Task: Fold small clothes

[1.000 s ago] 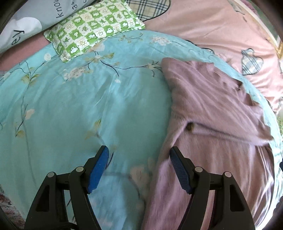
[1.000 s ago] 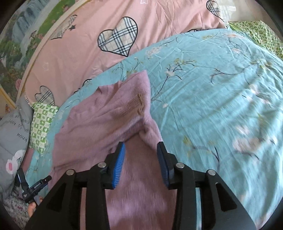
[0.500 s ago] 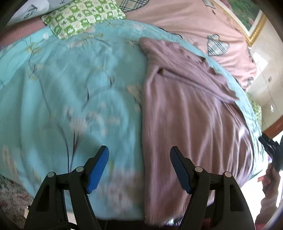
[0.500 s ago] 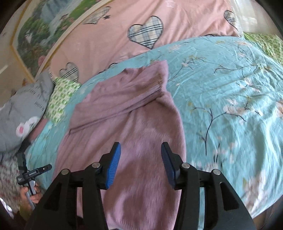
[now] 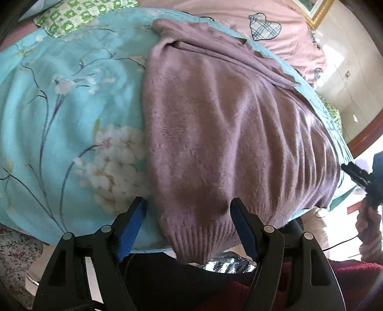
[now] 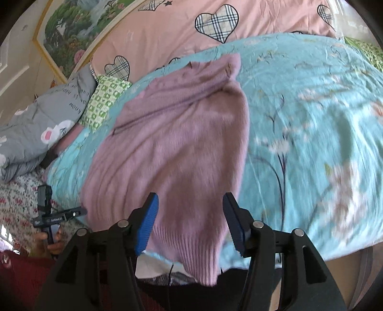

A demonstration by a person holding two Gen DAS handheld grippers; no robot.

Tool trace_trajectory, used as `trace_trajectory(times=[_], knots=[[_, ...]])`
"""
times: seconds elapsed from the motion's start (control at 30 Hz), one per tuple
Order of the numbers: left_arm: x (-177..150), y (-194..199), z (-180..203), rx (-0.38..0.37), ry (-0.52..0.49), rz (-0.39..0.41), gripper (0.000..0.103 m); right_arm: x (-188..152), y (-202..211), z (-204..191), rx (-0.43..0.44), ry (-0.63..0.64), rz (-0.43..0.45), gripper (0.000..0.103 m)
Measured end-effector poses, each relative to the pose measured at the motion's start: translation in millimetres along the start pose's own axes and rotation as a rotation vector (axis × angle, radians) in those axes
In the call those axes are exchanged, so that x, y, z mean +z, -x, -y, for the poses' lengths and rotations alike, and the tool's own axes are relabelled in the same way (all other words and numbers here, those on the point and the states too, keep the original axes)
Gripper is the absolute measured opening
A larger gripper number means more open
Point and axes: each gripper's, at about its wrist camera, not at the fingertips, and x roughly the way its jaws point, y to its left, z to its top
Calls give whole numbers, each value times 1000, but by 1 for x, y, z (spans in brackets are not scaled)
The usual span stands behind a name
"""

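bed (image 5: 59,114) w/ teal floral sheet | sweater (image 5: 227,134) mid-frame, sleeves tucked in, ribbed hem drooping off the near edge | left gripper (image 5: 189,227) wide open over one hem corner, nothing pinched | right gripper (image 6: 190,222) jaws just been opening, straddling the other corner, not gripping | looks lined up to lift the hem

Daylight falls across a bed (image 6: 323,100) spread with a turquoise flowered sheet, a pink cover with checked hearts (image 6: 216,22) beyond it. A grey quilt (image 6: 36,119) and a green checked pillow (image 6: 103,100) lie at one side. A gold-framed landscape painting (image 6: 71,28) hangs on the pale wall.
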Motion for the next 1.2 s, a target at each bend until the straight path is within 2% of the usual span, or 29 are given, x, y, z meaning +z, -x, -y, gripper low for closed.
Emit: trace_trajectory(times=[0.13,0.23,0.37,0.43,0.53,0.57,0.6,0.63,0.7,0.77,0.93,1.0,1.07,1.2], knots=[[-6,-2,0,-54,4,7,72,-14,-5,6,18,-13,-28,57],[-12,0,-1,-105,11,23,72,-25,-20,7,76,-20,-85,57],[-18,-2,-2,-145,21,34,72,-30,-26,6,145,-8,-65,58],[-18,-1,-1,-157,14,34,72,-28,-29,6,185,-19,-68,55],[-17,-2,0,-163,5,35,72,-31,-41,-2,202,18,-107,40],[-16,-3,1,-165,0,36,70,-32,-46,-4,196,19,-120,29],[-16,-3,3,-163,-3,36,65,-33,-51,-3,195,7,-123,13],[-16,-3,3,-157,-6,36,62,-35,-51,-2,195,-4,-123,11],[-17,-3,1,-148,-11,33,36,-36,-49,0,190,-14,-106,9],[-18,-5,-3,-155,-10,21,27,-38,-37,6,198,-26,-83,9],[-20,-5,-5,-180,-16,12,27,-38,-22,15,208,-36,-62,8],[-20,-4,-4,-185,-18,7,35,-36,-25,13,220,-45,-62,8],[-20,-4,-6,-204,-15,-1,38,-35,-28,11,232,-46,-62,8],[-24,-2,-8,-224,-16,6,35,-34,-29,13,236,-51,-68,8]])
